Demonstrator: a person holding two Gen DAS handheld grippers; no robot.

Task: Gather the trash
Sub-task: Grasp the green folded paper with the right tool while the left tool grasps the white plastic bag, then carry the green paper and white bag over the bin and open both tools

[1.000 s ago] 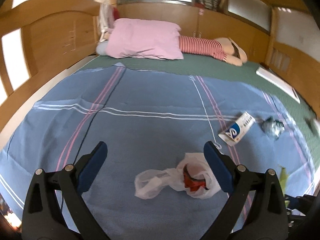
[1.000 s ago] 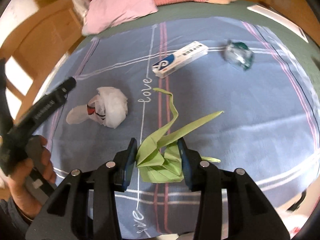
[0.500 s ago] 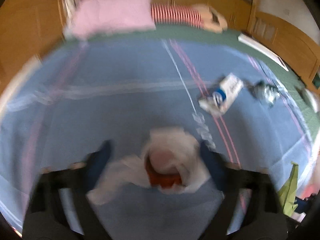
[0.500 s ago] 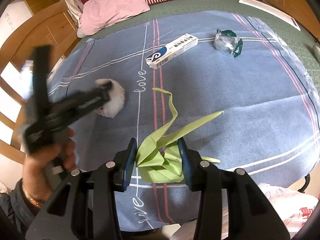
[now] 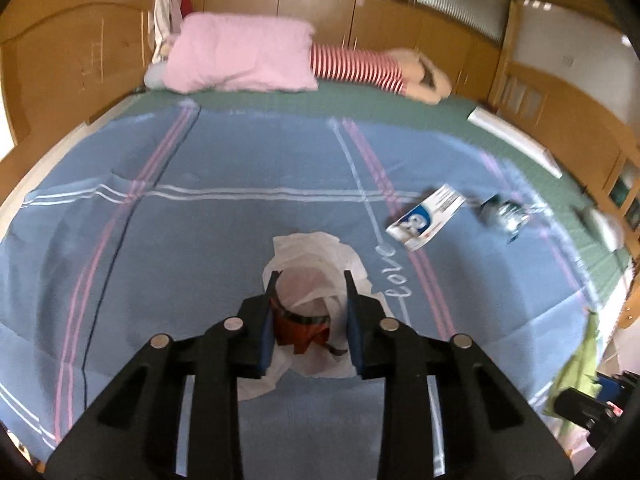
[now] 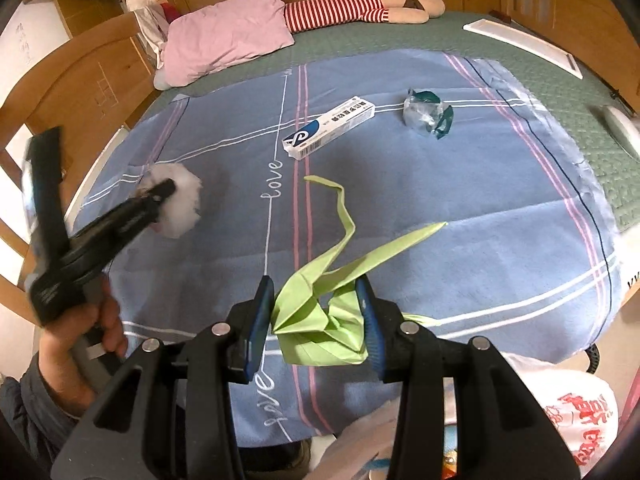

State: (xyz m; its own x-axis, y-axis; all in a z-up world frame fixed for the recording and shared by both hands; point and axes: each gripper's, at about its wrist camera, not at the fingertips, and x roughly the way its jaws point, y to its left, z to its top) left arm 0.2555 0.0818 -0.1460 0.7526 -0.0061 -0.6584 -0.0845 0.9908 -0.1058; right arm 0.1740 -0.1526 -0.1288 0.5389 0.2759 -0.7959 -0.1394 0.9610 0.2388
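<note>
Left hand-held gripper [image 5: 309,280] just closing, jaws now pinching white bag [image 5: 316,256] mid-bed near left edge, right hand-held gripper [image 6: 316,288] clamped on green paper [image 6: 320,320] over bed's near edge, box [image 6: 329,128] and wrapper [image 6: 426,118] on blue blanket [image 6: 460,192] toward far right corner

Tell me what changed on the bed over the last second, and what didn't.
The left gripper came forward over the crumpled white plastic bag; its jaws have just been closing and now pinch the bag, which has bunched up between them. The right gripper remains shut on the green folded paper. The white and blue box and the clear crumpled wrapper lie where they were.
</note>
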